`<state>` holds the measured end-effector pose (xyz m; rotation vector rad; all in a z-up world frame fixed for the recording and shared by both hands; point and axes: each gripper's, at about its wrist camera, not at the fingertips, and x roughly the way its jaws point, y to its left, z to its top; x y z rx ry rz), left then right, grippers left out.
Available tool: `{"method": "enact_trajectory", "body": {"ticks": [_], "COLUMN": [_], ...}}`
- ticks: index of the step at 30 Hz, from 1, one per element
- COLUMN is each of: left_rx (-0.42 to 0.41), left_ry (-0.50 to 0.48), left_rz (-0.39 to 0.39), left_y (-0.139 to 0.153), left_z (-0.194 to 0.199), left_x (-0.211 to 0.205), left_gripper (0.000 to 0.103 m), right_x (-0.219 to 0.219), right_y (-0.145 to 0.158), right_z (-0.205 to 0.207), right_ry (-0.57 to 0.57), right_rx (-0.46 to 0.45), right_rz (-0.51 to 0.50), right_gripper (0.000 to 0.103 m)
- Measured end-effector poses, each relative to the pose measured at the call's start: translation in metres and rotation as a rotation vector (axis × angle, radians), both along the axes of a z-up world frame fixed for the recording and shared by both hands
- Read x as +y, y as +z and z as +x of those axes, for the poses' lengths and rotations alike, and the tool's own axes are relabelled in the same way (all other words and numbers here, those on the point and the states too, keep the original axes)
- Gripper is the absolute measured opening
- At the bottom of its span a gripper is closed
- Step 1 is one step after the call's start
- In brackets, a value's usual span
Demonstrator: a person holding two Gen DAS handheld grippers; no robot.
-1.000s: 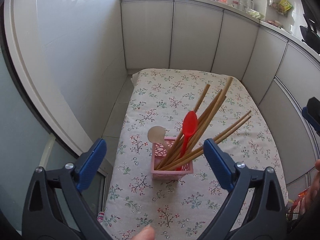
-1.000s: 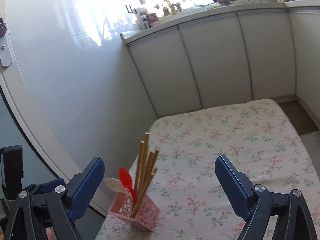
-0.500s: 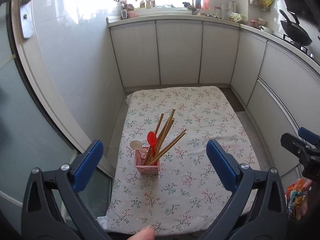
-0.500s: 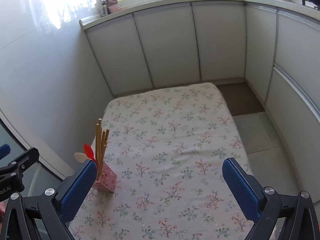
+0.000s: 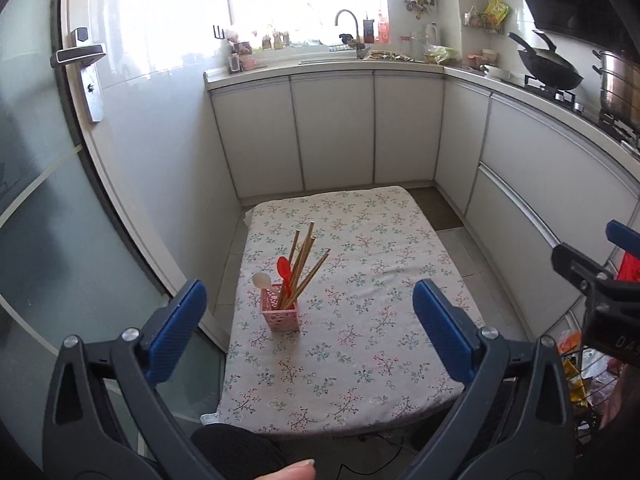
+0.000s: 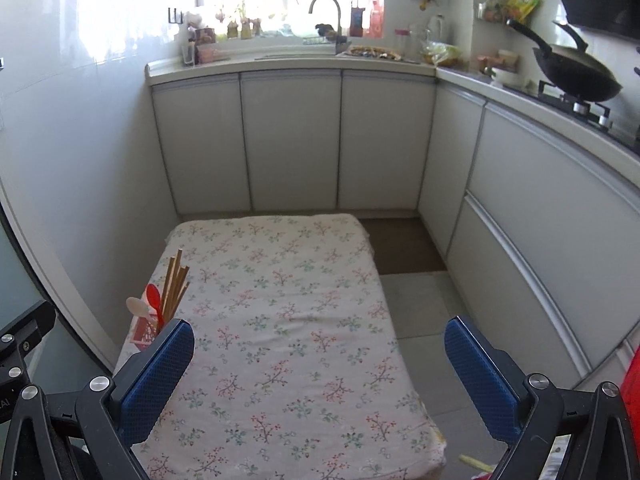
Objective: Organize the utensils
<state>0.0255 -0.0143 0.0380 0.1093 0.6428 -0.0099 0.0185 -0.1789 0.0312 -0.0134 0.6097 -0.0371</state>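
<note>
A small kitchen with white cabinets (image 5: 336, 128) along the back and right walls holds a low table (image 5: 360, 360) covered by a floral cloth. The landmark is the pink basket (image 5: 280, 316), standing on the cloth near the table's left edge, about midway along it. Inside the basket stand wooden chopsticks (image 5: 304, 268) fanned up and to the right, a red spoon (image 5: 284, 267) just left of them, and a white spoon (image 5: 262, 281) at the basket's left side. All utensils in view are in the basket; the rest of the cloth shows only its pattern.

The left gripper (image 5: 310, 328) hangs well back from and above the basket, its 2 blue fingers (image 5: 176, 328) spread wide with nothing between them. The right gripper (image 6: 320, 380) is to the basket's right, also high and back, fingers (image 6: 480, 376) fully apart and holding nothing. On the counter far beyond the basket sit a sink tap (image 5: 348, 20) and a black wok (image 5: 550, 68).
</note>
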Motion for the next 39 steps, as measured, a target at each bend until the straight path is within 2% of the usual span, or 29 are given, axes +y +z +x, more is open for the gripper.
{"method": "enact_trajectory", "body": {"ticks": [8,39], "left_rx": [-0.027,-0.04], "left_ry": [0.023,0.016], "left_rz": [-0.015,-0.035], "left_y": [0.007,0.01], "left_z": [-0.019,-0.027], "left_x": [0.005,0.005], "left_gripper": [0.102,0.102], "right_x": [0.014,0.022], "right_y": [0.009,0.013], "right_z": [-0.023,-0.025], "right_ry": [0.044,0.04], "right_rx": [-0.011,-0.022], "right_rz": [-0.038,-0.046], "right_gripper": [0.103,0.103]}}
